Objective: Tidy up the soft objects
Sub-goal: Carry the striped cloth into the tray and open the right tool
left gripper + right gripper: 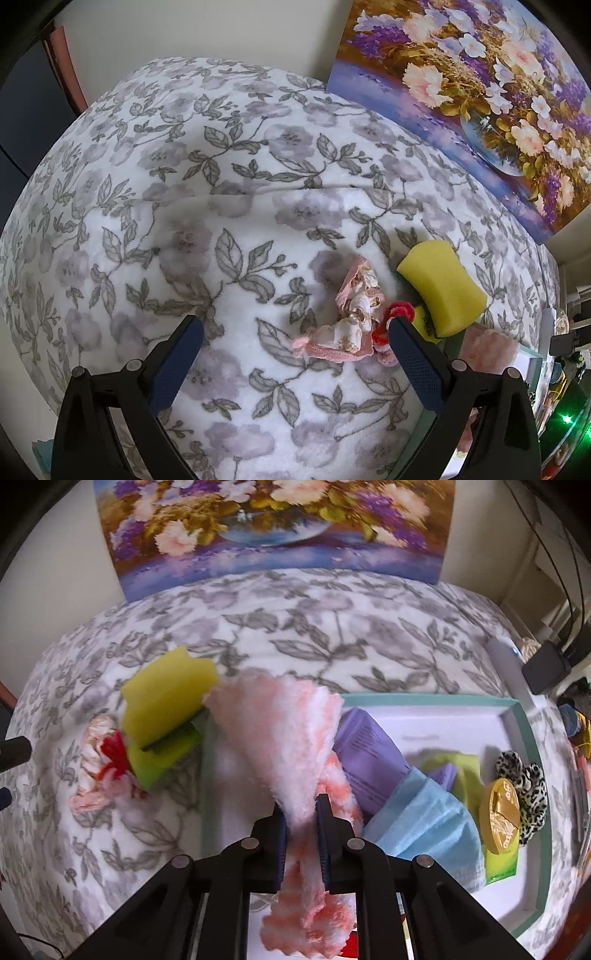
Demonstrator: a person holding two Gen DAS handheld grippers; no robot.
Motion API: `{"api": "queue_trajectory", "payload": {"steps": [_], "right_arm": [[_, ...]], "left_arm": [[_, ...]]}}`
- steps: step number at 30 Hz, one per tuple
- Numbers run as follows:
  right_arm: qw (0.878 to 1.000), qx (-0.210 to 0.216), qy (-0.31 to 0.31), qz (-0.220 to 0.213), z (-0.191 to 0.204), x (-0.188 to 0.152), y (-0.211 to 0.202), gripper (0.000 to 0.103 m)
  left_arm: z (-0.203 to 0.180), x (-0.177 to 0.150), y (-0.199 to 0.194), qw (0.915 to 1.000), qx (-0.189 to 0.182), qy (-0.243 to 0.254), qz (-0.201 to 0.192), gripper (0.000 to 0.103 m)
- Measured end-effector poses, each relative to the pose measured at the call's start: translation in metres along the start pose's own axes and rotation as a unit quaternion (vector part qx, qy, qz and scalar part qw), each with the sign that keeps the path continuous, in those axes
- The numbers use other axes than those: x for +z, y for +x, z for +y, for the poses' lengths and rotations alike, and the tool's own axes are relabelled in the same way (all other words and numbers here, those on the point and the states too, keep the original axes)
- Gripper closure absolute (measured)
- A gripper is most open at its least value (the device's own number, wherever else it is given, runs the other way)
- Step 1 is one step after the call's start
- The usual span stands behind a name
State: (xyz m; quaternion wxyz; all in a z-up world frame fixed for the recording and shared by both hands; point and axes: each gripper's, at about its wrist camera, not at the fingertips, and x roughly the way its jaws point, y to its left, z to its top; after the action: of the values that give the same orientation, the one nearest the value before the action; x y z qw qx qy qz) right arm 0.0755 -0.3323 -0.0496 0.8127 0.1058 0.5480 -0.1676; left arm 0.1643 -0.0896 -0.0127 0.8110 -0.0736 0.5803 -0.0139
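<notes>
My right gripper (301,805) is shut on a fluffy pink-and-white cloth (288,734), which hangs over the left rim of a white tray with a teal edge (424,700). My left gripper (295,328) stands open above the floral blanket (221,166), nothing between its fingers. Just past its right finger lie a pink frilly fabric piece (351,317), a red yarn bit (400,310) and a yellow sponge (441,284). In the right wrist view the yellow sponge (166,698), red yarn (112,753) and frilly fabric (94,775) sit left of the tray.
Inside the tray lie a purple packet (373,753), a blue face mask (424,823), a green packet (465,771), a gold disc (500,818) and a leopard-print scrunchie (524,779). A flower painting (273,528) leans against the wall behind. Cables and clutter crowd the right edge.
</notes>
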Motion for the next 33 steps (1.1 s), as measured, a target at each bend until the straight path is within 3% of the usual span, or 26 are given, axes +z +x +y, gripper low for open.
{"api": "queue_trajectory", "payload": {"steps": [4,15,18,20,25,33], "right_arm": [[1.0,-0.02,-0.006,0.008,-0.007,-0.002,0.003,0.088],[1.0,0.005,0.014,0.009,-0.015,0.0,-0.005,0.084],[1.0,0.012,0.008,0.009,-0.01,0.001,-0.008,0.076],[1.0,0.013,-0.002,0.008,-0.005,0.0,-0.008,0.064],[0.999,0.012,-0.027,0.015,0.009,-0.002,-0.002,0.062],[0.999,0.026,-0.025,0.008,0.011,-0.001,-0.011,0.045]], "left_arm": [[-0.001,0.0,0.002,1.0,0.003,0.006,0.002,0.003],[-0.003,-0.001,0.003,0.9999,0.005,0.01,0.004,0.003],[-0.004,-0.001,0.002,0.9999,0.005,0.009,0.004,0.003],[-0.004,-0.001,0.002,0.9999,0.004,0.009,0.004,0.003],[-0.004,-0.001,0.002,1.0,0.003,0.009,0.004,0.003],[-0.003,-0.001,0.0,1.0,0.001,0.008,0.0,0.003]]}}
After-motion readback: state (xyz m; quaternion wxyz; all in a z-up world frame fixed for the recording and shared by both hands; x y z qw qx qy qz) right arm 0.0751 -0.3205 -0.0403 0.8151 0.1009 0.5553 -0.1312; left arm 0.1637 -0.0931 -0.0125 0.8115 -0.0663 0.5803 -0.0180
